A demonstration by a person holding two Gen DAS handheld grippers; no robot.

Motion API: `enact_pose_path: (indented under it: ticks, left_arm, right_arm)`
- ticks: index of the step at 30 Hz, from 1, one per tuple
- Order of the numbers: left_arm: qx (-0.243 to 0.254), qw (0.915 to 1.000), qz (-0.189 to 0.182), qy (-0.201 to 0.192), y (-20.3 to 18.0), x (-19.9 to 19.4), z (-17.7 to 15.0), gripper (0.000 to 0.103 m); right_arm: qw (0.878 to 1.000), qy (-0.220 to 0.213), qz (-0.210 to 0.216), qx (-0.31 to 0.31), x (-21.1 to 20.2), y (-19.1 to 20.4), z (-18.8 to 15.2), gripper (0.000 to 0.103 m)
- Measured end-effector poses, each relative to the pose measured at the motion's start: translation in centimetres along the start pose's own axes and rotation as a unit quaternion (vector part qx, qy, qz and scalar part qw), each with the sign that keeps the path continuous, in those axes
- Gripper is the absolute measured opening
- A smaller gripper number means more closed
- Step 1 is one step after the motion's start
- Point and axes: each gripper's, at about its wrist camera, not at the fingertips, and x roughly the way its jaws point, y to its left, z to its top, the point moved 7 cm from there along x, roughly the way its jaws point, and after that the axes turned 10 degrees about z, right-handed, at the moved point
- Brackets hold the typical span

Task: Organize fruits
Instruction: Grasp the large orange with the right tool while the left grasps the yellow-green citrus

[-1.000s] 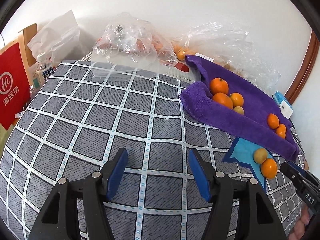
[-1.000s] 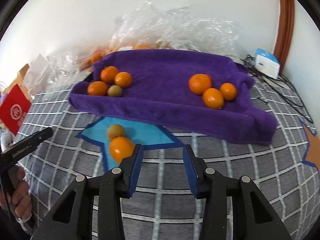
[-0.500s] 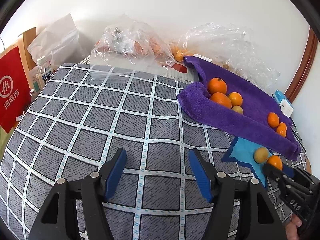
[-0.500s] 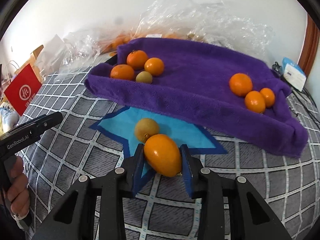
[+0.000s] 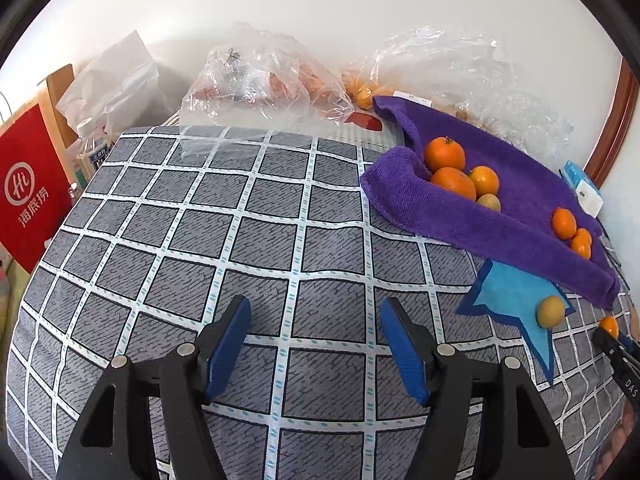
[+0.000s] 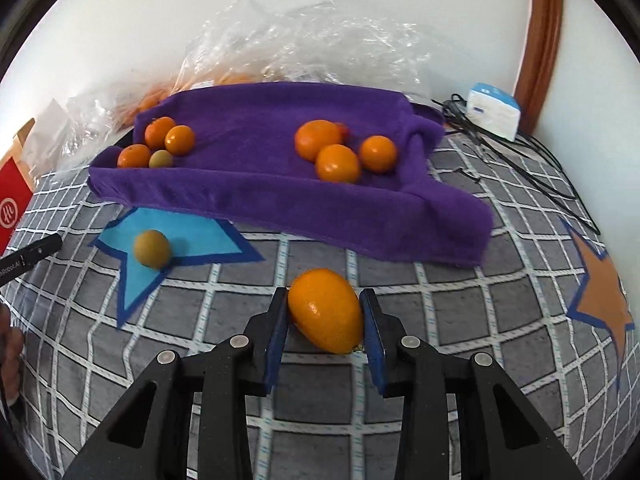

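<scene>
The right gripper point(image 6: 324, 320) holds an oval orange fruit point(image 6: 326, 310) between its two blue pads; both pads press on the sides of the fruit, and the fruit sits above the checked cloth point(image 6: 280, 420), near the front edge of the purple towel point(image 6: 260, 196); I cannot tell if the fruit touches the cloth.

The left gripper point(image 5: 314, 336) has its jaws wide apart with nothing between them; it hangs over the checked cloth, well apart from the fruit.

A small yellow-green fruit point(image 6: 152, 249) lies on a blue star shape point(image 6: 192, 240) on the cloth, just in front of the towel; in the left view the same fruit point(image 5: 551, 311) sits at the far right.

On the towel there are two little groups; on the left side are three orange fruits point(image 6: 160, 132) and one greenish fruit point(image 6: 161, 159), all close together; on the right side are three more orange fruits point(image 6: 338, 163), touching one another.

An orange star shape point(image 6: 600, 288) shows on the cloth at the right; clear plastic bags point(image 6: 300, 40) lie behind the towel by the wall; a white and blue box point(image 6: 494, 114) with black cables point(image 6: 532, 168) sits in the far right corner; a red bag point(image 5: 28, 184) and a bottle point(image 5: 93, 148) stand at the left.
</scene>
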Motion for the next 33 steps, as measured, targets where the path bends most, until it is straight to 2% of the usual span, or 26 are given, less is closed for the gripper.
enact_pose_path:
  ticks: [2, 4, 9, 11, 13, 16, 21, 23, 28, 31, 33]
  left_arm:
    - [0.004, 1.0000, 0.003, 0.004, -0.2, 0.1, 0.0, 0.078]
    - [0.008, 0.9997, 0.021, 0.010, -0.1, 0.3, -0.2, 0.082]
    - [0.008, 0.9988, 0.045, 0.018, -0.1, 0.0, -0.7, 0.082]
    - [0.019, 0.9987, 0.042, 0.023, -0.7, -0.4, -0.9, 0.079]
    - [0.037, 0.9989, 0.018, 0.023, -2.0, -1.1, -1.1, 0.074]
    - [0.060, 0.9981, -0.012, 0.011, -4.6, -2.4, -1.1, 0.074]
    - [0.097, 0.9925, -0.074, 0.000, -9.5, -4.1, -0.6, 0.069]
    - [0.105, 0.9895, -0.099, 0.003, -11.4, -4.4, -0.6, 0.063]
    - [0.131, 0.9845, -0.116, 0.012, -15.3, -4.2, -1.3, 0.051]
    - [0.136, 0.9820, -0.128, 0.023, -16.8, -4.1, -2.0, 0.049]
    - [0.142, 0.9813, -0.128, 0.023, -17.4, -3.9, -2.1, 0.045]
  right_arm:
    - [1.000, -0.002, -0.003, -0.002, -0.2, -0.5, -0.3, 0.035]
    - [1.000, -0.001, -0.004, -0.003, -0.1, -0.6, -0.5, 0.035]
    - [1.000, -0.004, 0.005, 0.006, 0.0, -0.9, -0.7, 0.035]
    - [1.000, -0.005, 0.009, 0.007, 0.0, -1.0, -0.8, 0.035]
    - [1.000, -0.005, 0.010, 0.003, 0.0, -0.9, -0.9, 0.035]
    - [1.000, -0.006, 0.013, 0.007, -0.1, -0.9, -0.8, 0.035]
    - [1.000, -0.012, 0.004, 0.016, -0.8, -2.1, -0.9, 0.035]
    - [1.000, -0.016, -0.007, 0.024, -1.3, -3.0, -0.8, 0.035]
    - [0.999, -0.026, -0.005, 0.039, -2.0, -4.0, -0.9, 0.035]
    - [0.999, -0.030, -0.013, 0.037, -2.2, -4.2, -1.1, 0.035]
    - [0.999, -0.028, -0.013, 0.038, -2.2, -4.4, -1.2, 0.035]
